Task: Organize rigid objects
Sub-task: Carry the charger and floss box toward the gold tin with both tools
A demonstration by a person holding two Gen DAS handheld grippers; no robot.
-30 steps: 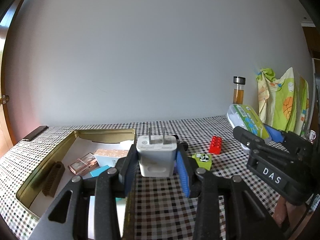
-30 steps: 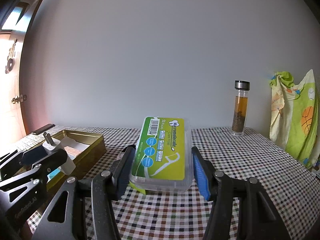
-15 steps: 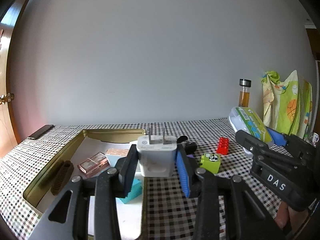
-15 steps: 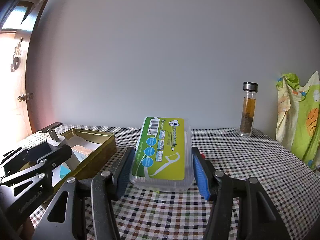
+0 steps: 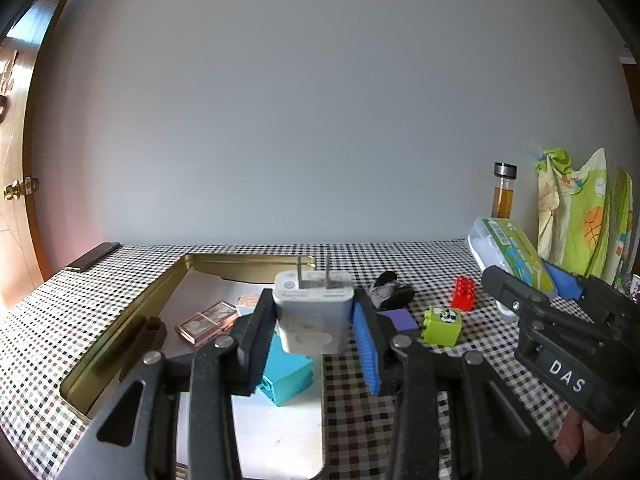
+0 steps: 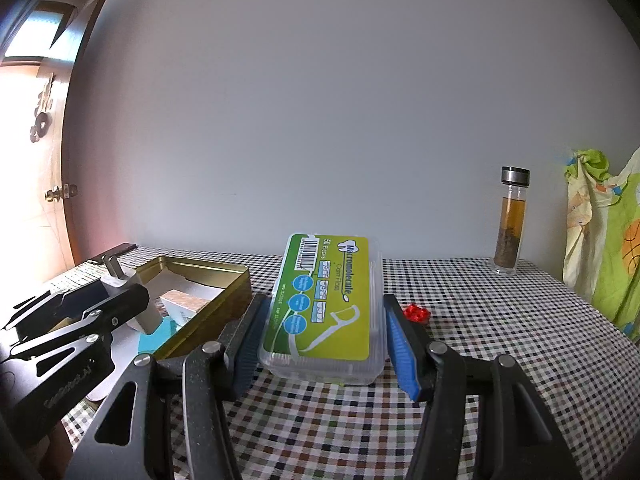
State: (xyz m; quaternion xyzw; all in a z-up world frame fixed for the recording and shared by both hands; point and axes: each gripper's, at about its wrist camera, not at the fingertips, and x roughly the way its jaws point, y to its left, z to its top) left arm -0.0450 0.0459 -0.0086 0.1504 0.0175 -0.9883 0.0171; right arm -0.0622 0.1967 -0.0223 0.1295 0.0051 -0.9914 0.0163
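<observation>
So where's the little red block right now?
The red block sits on the checkered table, right of the gold tin in the left wrist view, just behind the green block and left of the floss box.

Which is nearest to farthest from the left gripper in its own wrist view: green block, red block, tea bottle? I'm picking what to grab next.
From the left gripper:
1. Green block, on the cloth just right of the fingers.
2. Red block, farther back and right.
3. Tea bottle, by the back wall, far right.
</observation>
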